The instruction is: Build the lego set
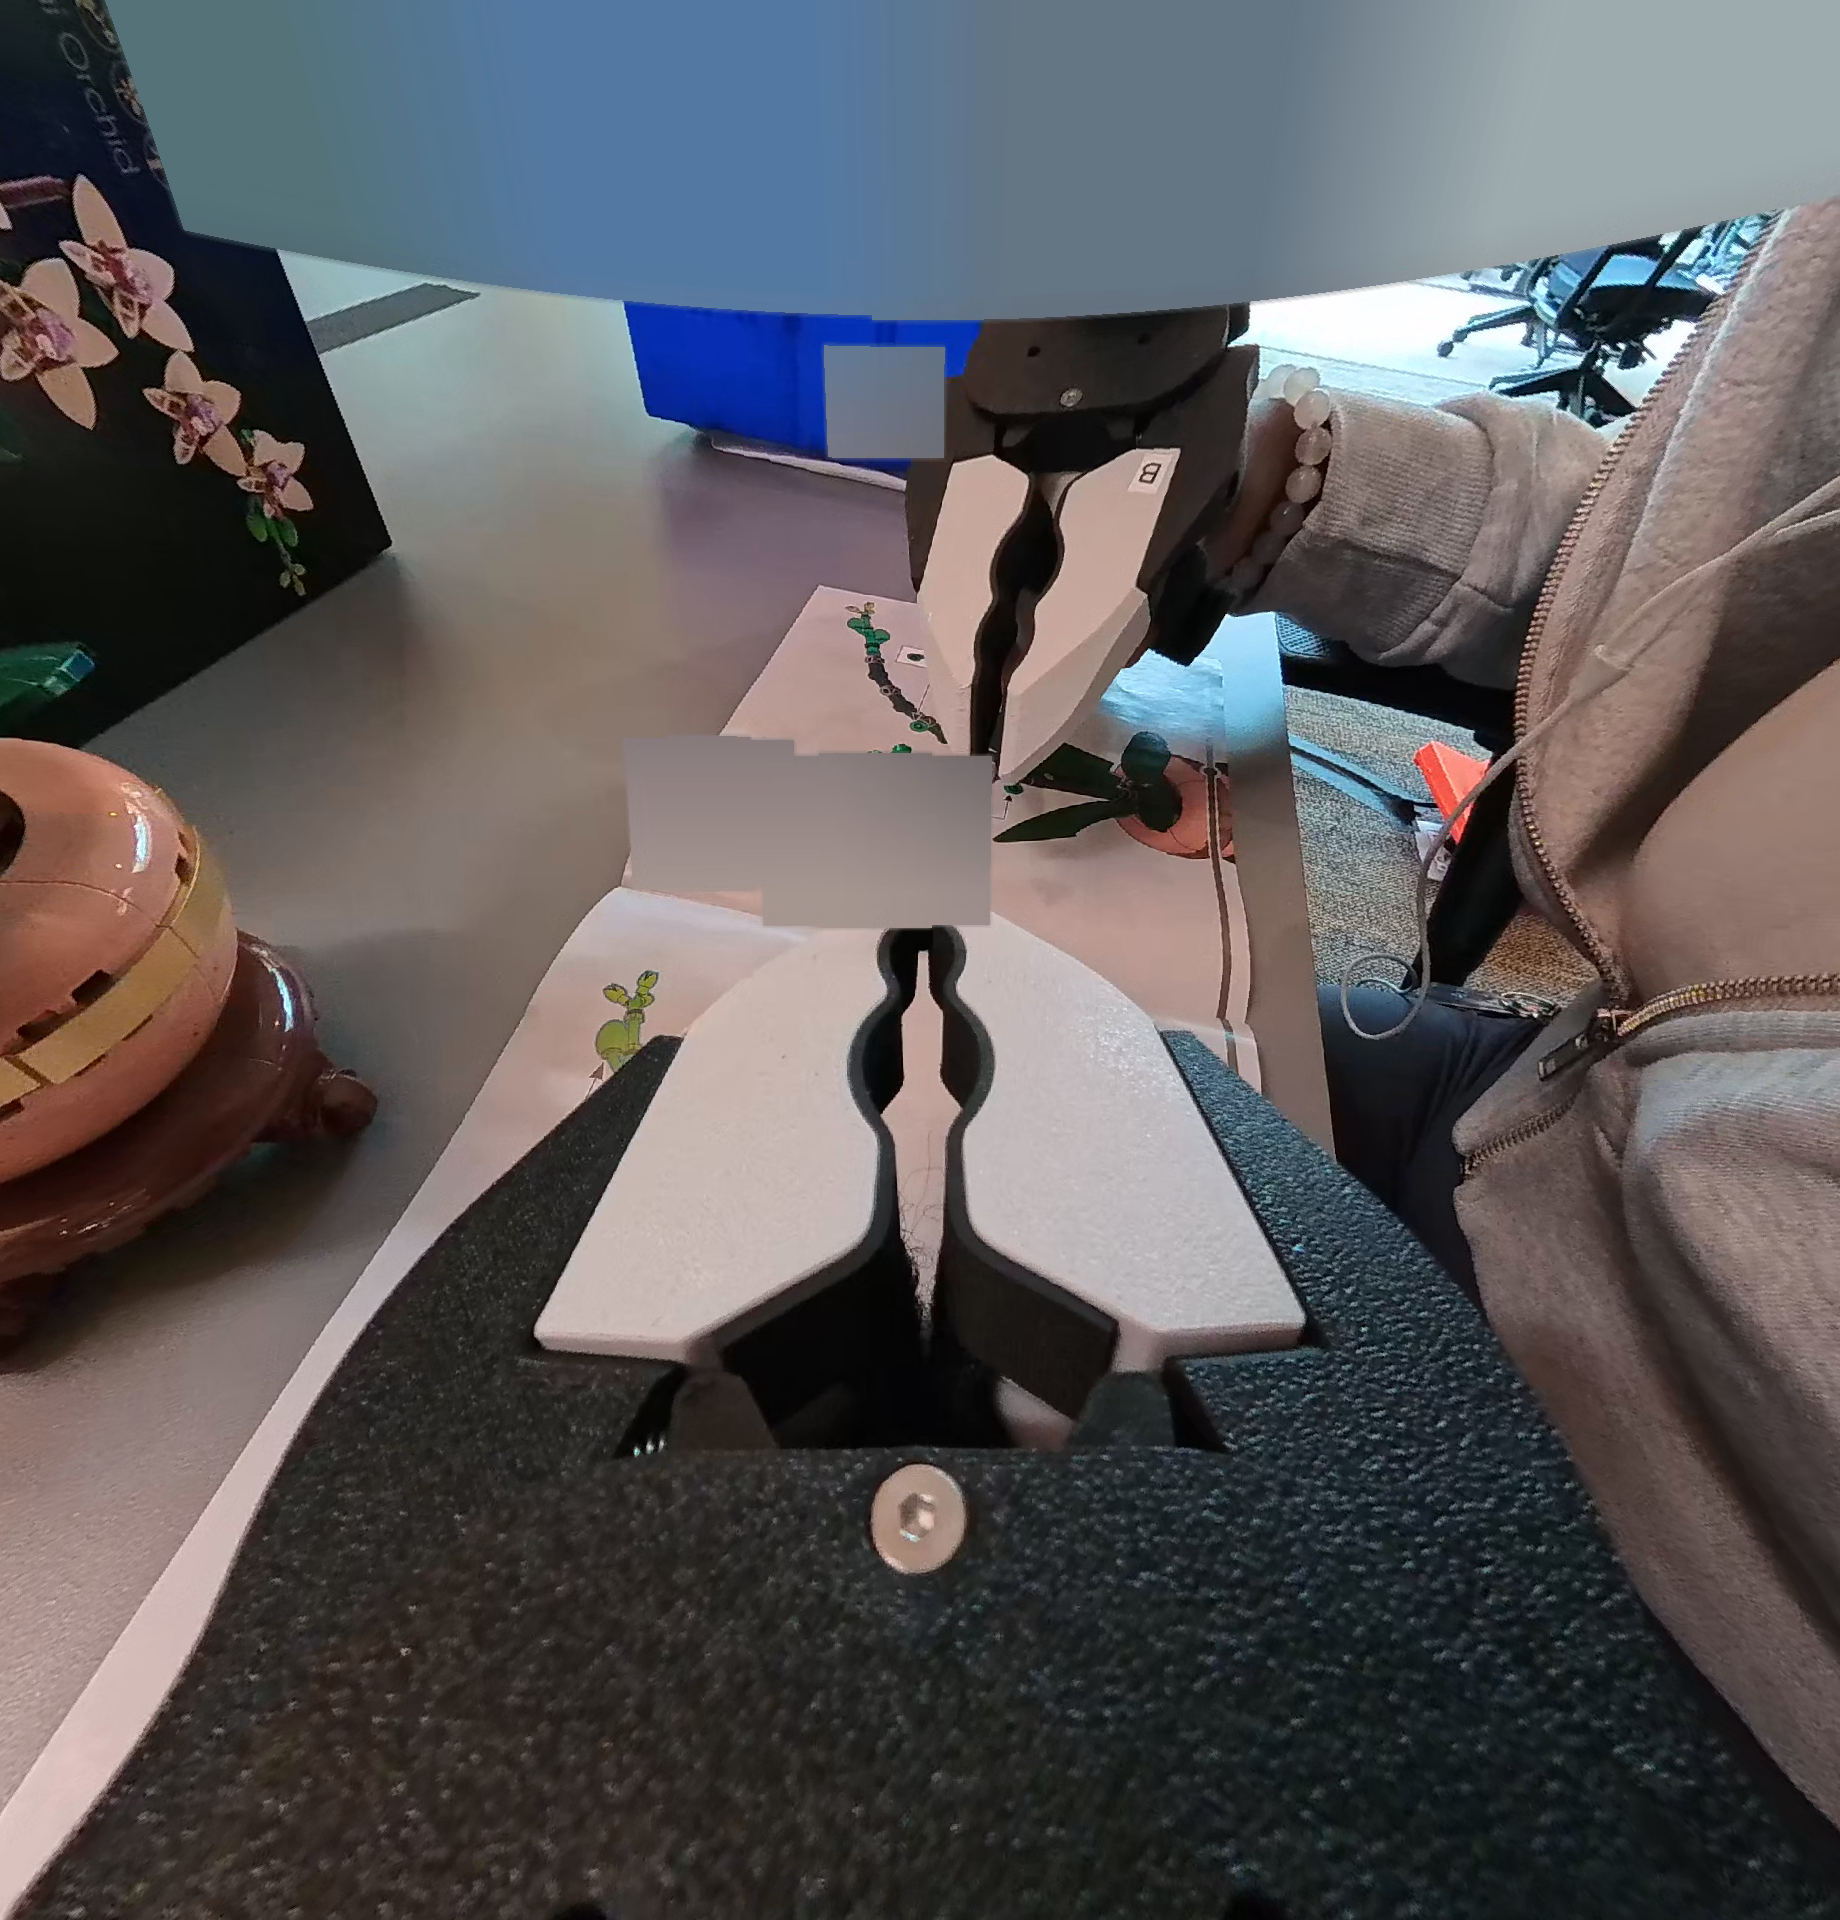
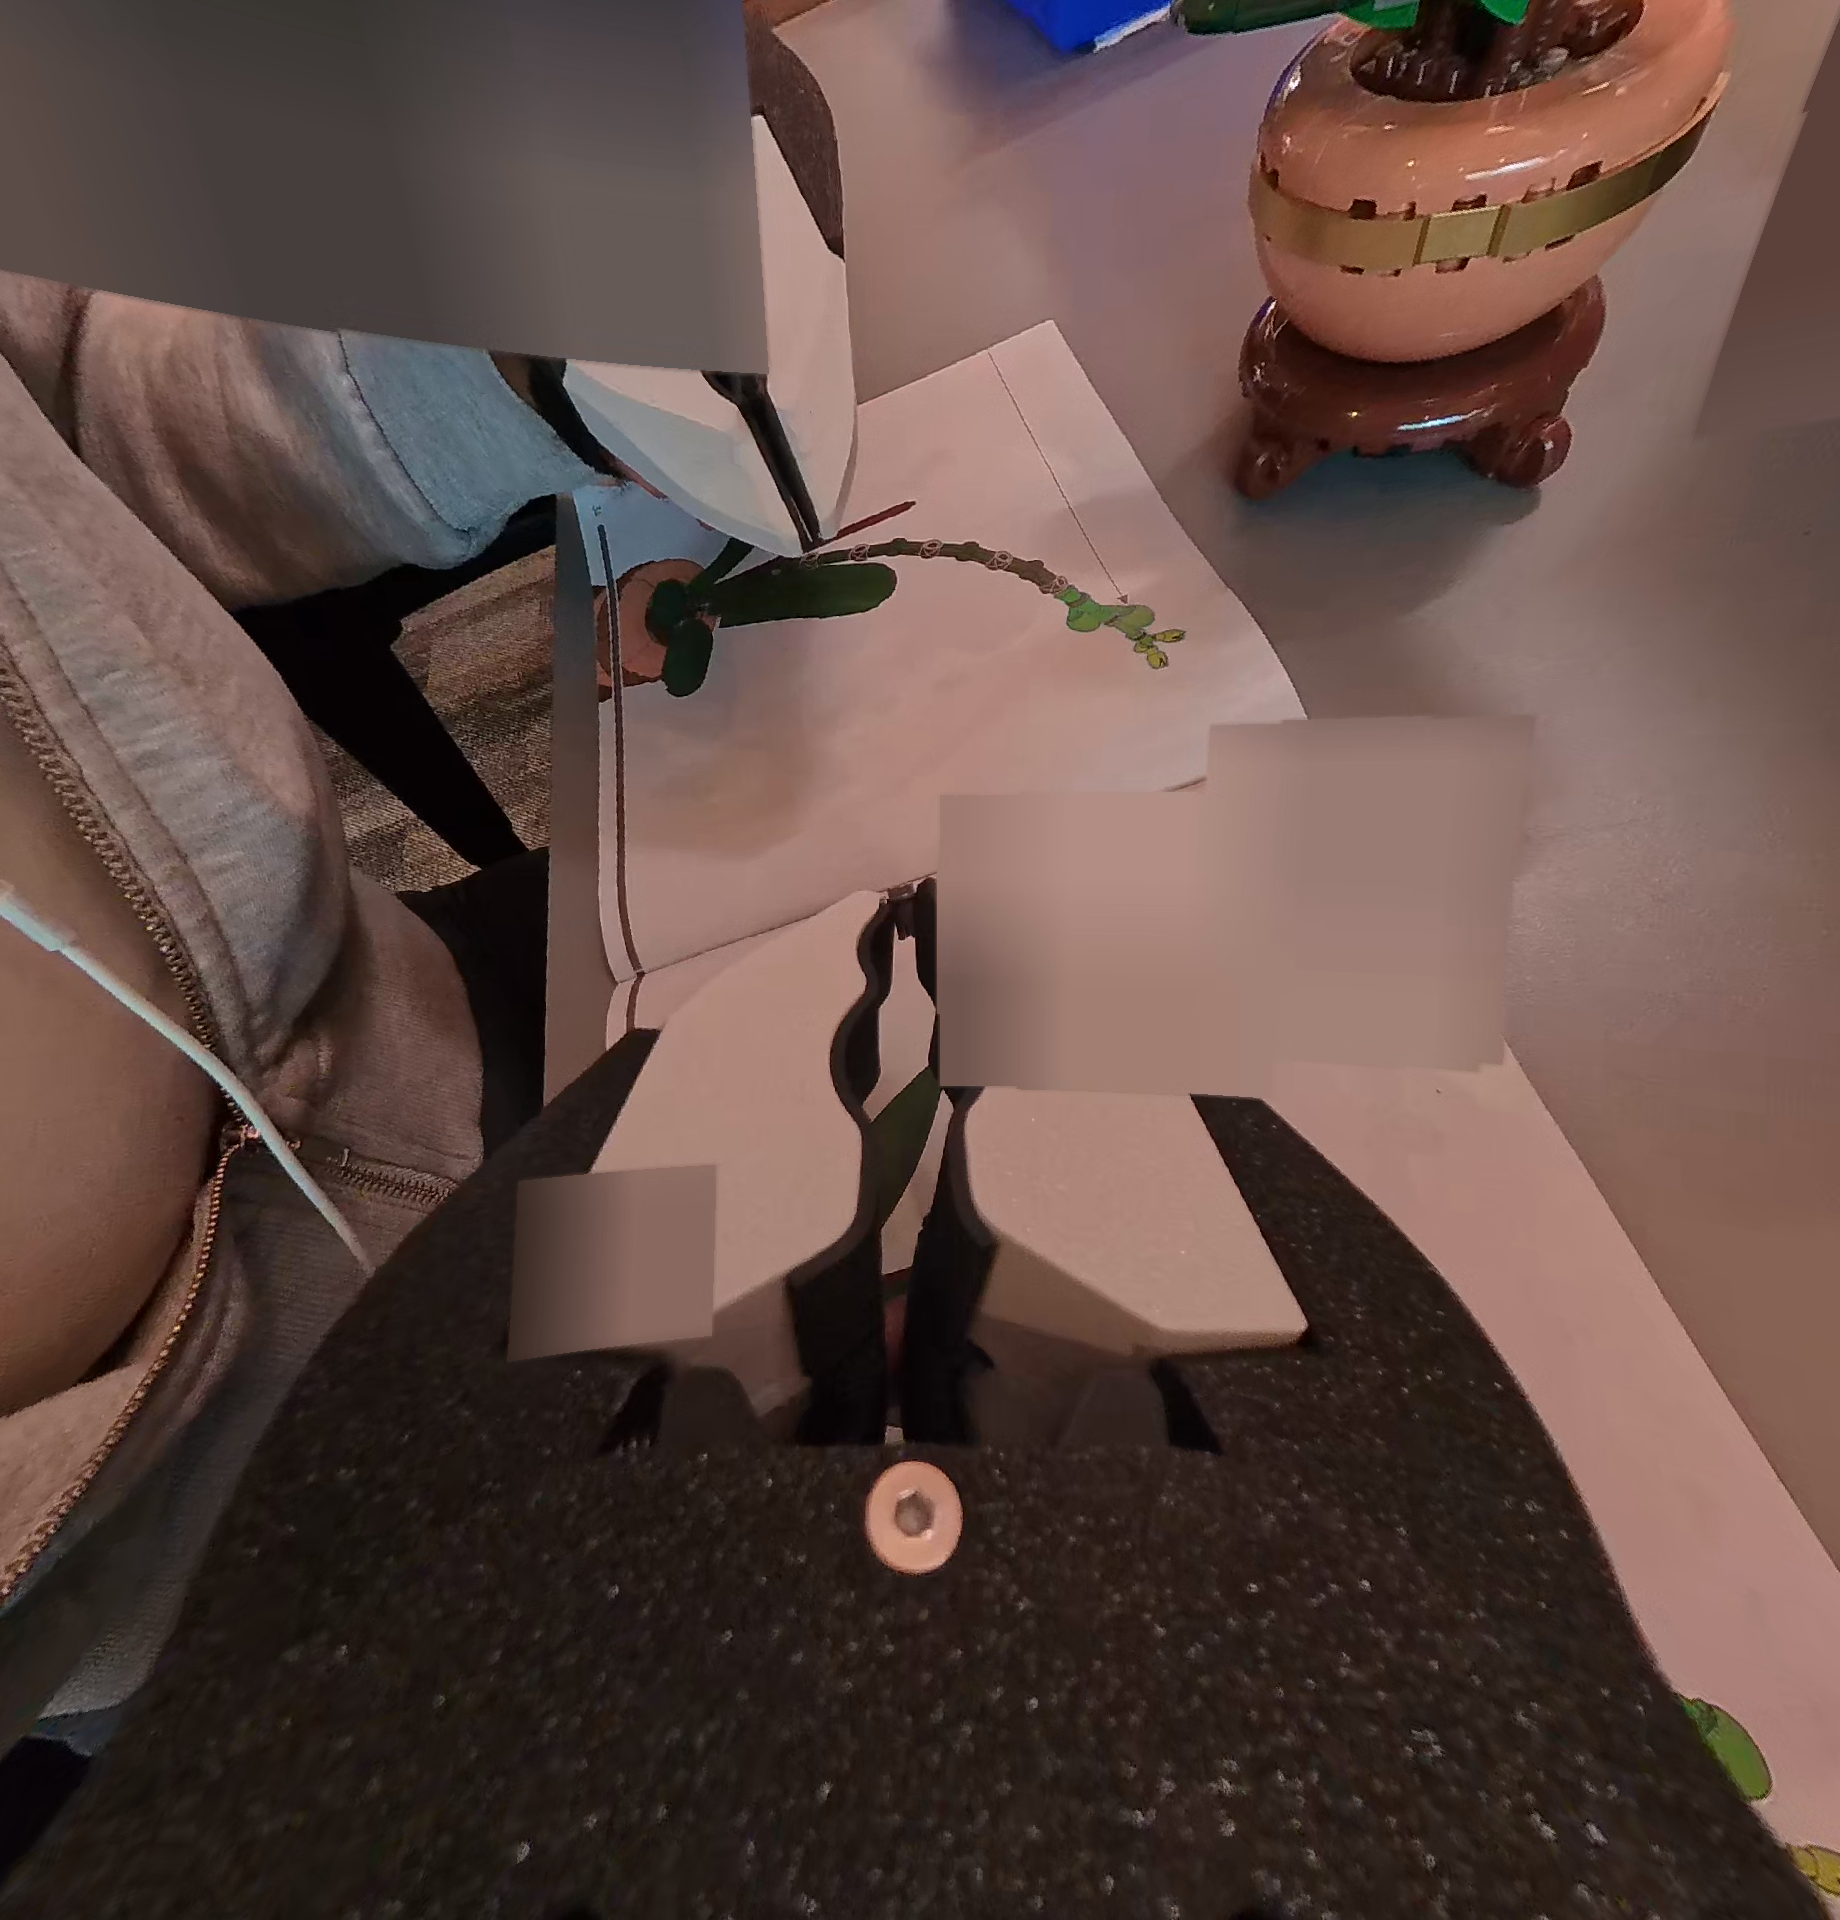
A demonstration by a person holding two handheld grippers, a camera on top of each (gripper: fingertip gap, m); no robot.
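Just under both fingers, booklet.

Soft, even daylight, brightest at the far right of the left wrist view. Glare streaks the pink pot. Wide-angle lenses bend the edges; faint shadows lie on the surface.

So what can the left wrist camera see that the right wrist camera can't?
Only the left wrist view shows the dark box printed with pale orchid flowers, the black office chairs far off, and the white bead bracelet on a wrist.

Only the right wrist view shows the green brick leaves on top of the pot.

Both show the open white instruction booklet, the round pink brick-built pot on its brown stand, the blue bin, the grey table and the person's beige zip hoodie.
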